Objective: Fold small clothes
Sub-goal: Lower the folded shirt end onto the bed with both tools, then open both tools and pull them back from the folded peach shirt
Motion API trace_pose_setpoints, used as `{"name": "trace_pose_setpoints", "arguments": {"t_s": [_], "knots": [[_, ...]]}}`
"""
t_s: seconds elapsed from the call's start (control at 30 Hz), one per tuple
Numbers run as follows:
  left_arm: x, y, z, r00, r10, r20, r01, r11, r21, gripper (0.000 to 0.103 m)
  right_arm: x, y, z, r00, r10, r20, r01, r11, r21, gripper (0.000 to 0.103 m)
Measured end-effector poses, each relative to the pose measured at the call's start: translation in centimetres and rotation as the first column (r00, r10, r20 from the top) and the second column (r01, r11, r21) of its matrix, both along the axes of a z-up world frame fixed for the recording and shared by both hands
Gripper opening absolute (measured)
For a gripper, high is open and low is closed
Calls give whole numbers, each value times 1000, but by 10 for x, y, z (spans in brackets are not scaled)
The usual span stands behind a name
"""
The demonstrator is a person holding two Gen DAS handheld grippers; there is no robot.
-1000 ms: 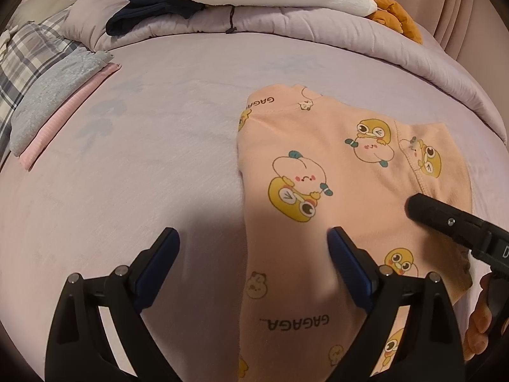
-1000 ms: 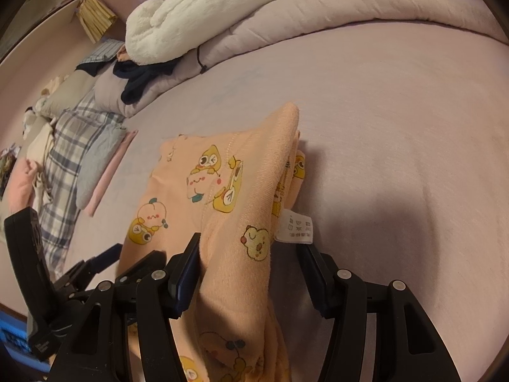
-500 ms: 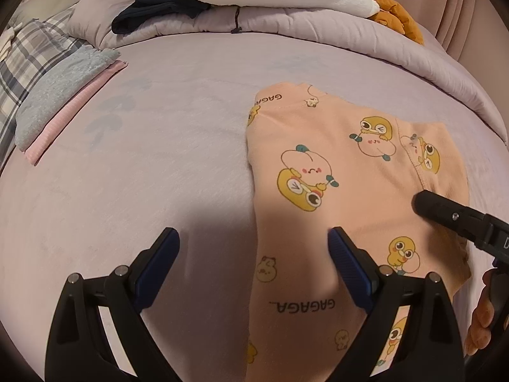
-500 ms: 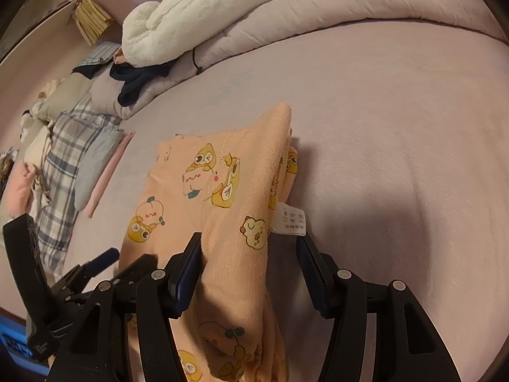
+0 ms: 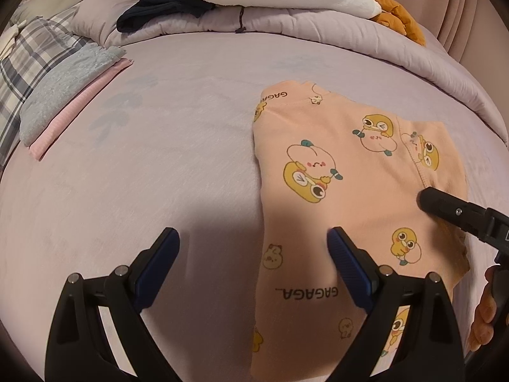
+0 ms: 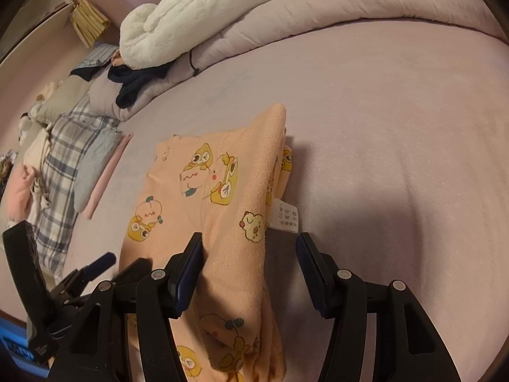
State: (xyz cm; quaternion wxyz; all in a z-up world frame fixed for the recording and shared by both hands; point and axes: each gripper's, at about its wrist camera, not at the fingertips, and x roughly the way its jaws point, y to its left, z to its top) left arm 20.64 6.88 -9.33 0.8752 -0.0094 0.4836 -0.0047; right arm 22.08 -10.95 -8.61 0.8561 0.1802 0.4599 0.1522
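At the far left of the bed point(image 5: 159, 159), a stack of folded clothes point(image 5: 63, 95) is lying along the edge, presumably parked there as finished work so that the middle is staying free for folding. Toward the right of the left wrist view, the peach printed garment point(image 5: 334, 191) is resting flat on the sheet, already folded into a compact panel with its straight left edge running from near to far. The left tool point(image 5: 254, 261) is hovering over the near part of that edge with its jaws standing wide apart and gripping nothing; one pad is sitting over bare sheet and the other over the cloth, a placement suited, it seems, to taking the edge for a further fold. The right tool point(image 6: 249, 267) is straddling the thick right-hand fold of the garment, its jaws standing about half open; the left pad is lying against the cloth while the right pad is standing clear, so nothing is being clamped. The right wrist view alone is revealing the layered thickness of that fold and the white care label point(image 6: 286, 216); the left wrist view alone is showing a hand point(image 5: 486, 312) at the far right.
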Motion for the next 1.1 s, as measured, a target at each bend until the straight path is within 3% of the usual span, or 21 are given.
{"name": "trace_pose_setpoints", "arguments": {"t_s": [1.1], "knots": [[-19, 6, 4, 999, 32, -11, -32, 999, -8, 95, -14, -4, 4, 999, -36, -1, 35, 999, -13, 58]]}}
